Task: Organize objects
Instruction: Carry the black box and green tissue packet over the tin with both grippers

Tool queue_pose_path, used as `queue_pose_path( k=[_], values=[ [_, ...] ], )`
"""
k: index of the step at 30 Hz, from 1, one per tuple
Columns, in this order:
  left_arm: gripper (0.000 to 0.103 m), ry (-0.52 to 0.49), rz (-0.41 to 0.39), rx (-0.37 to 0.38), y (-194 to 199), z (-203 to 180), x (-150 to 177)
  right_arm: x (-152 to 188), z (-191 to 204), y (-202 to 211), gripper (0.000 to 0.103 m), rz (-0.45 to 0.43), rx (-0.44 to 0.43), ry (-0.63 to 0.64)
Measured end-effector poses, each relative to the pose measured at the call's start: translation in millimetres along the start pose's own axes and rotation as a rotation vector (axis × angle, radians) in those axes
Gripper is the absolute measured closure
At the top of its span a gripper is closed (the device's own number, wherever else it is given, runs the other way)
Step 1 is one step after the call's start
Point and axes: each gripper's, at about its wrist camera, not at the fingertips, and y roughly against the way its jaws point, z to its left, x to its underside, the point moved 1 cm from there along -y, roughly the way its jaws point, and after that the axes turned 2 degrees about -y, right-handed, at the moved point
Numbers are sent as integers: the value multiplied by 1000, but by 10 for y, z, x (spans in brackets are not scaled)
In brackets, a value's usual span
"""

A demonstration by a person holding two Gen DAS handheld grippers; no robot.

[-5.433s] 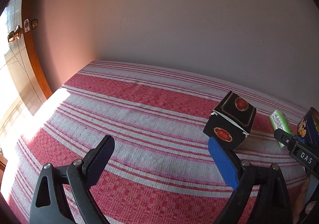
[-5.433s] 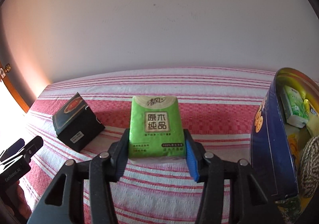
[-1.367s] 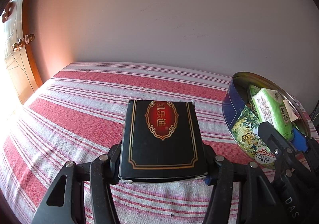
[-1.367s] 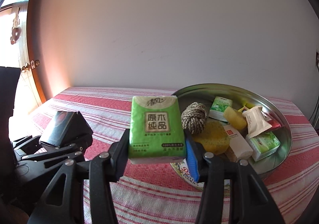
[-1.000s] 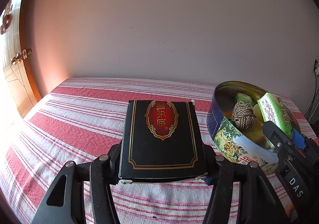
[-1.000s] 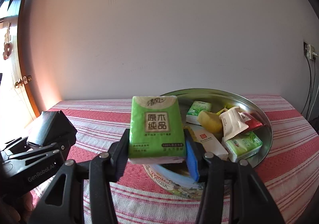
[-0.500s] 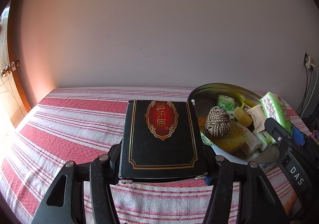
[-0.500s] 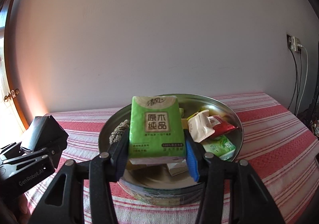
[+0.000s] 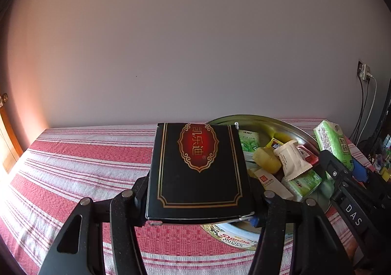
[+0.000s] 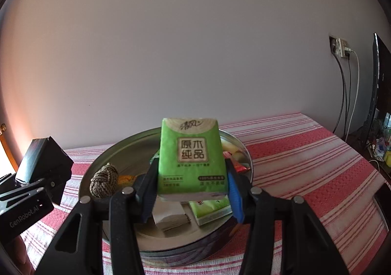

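both items held over the round tin (image 10: 246, 152) for deposit.
left gripper (image 9: 199, 195) clamps black box (image 9: 198, 170); right gripper (image 10: 191, 189) clamps green tissue pack (image 10: 191, 160).

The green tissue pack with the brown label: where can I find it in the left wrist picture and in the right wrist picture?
Left wrist view: the green tissue pack is at the far right edge, held in the right claw.
Right wrist view: the same pack fills the centre, clamped above the tin.
Shared landmark: the round metal cookie tin on the red striped cloth.
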Motion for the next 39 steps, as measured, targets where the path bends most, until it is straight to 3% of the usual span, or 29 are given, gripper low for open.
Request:
queue_pose_path(
  k=[16, 34, 39],
  values=[
    [43, -9, 43, 68, -445, -380, -168, -163, -198, -221, 53, 31, 54, -2],
    [43, 23, 65, 65, -772, -352, -318, -323, -252, -687, 53, 95, 103, 52],
    [43, -7, 79, 74, -857, -394, -315, -384, -260, -875, 53, 153, 96, 36]
  ],
)
